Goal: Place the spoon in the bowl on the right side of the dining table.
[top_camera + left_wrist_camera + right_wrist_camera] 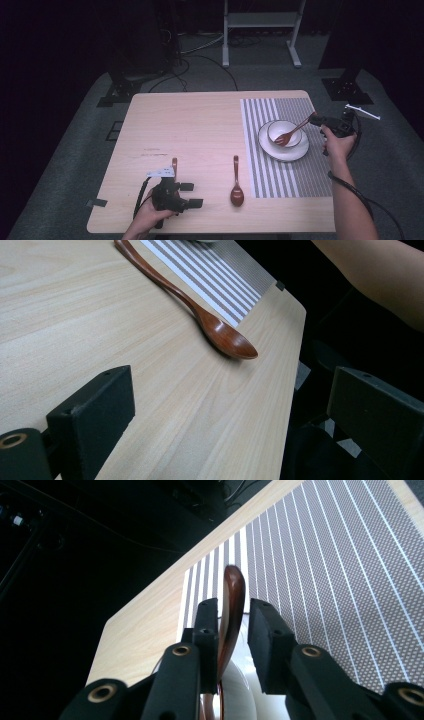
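A wooden fork (pixel 292 132) leans with its head in a white bowl (pixel 278 128) that stands on a white plate (pixel 286 152), on a striped placemat (pixel 265 175). My right gripper (pixel 314 119) is at the fork's handle end. In the right gripper view the fork handle (pixel 233 592) stands between the jaws of my right gripper (pixel 233 611), against the left pad with a gap to the right pad, above the bowl (pixel 237 692). A wooden spoon (pixel 236 189) lies on the table (pixel 200 125). My left gripper (pixel 192 195) rests open left of the spoon (pixel 220 332), nothing between its jaws (pixel 232 390).
A second brown wooden handle (pixel 174 163) pokes out behind the left gripper's plate; the rest of it is hidden. The placemat (pixel 325 555) covers the table's right side. A person's forearm (pixel 380 275) reaches along the right edge. A metal stand (pixel 260 30) is on the floor beyond.
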Motion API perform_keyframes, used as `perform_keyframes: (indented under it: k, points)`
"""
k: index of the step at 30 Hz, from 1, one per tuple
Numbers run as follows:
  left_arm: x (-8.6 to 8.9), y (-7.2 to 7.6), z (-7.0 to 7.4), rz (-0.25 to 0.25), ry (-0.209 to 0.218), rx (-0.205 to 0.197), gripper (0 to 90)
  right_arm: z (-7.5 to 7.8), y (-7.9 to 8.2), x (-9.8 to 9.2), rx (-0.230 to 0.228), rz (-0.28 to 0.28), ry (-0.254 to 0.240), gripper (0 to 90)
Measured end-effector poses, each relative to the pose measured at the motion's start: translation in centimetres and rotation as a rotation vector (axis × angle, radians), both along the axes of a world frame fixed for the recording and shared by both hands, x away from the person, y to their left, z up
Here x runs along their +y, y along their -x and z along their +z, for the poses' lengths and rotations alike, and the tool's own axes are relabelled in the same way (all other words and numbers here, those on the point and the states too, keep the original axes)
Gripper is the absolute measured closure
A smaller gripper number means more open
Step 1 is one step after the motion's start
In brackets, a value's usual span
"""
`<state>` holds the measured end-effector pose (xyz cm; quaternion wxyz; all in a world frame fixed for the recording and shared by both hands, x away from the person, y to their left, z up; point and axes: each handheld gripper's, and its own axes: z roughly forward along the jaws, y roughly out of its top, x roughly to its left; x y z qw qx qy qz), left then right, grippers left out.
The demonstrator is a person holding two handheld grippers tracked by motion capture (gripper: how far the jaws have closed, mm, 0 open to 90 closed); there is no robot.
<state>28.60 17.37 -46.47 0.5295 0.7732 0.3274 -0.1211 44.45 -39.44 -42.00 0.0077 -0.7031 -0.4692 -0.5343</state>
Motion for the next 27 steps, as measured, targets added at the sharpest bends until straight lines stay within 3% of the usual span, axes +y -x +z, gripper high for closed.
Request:
perform_keyframes:
  k: [27]
  points:
    - [0.0, 0.3, 0.2, 0.0, -0.001, -0.01, 3.8, 0.1, 3.2, 1.2, -0.027, 0.12, 0.04, 58.6]
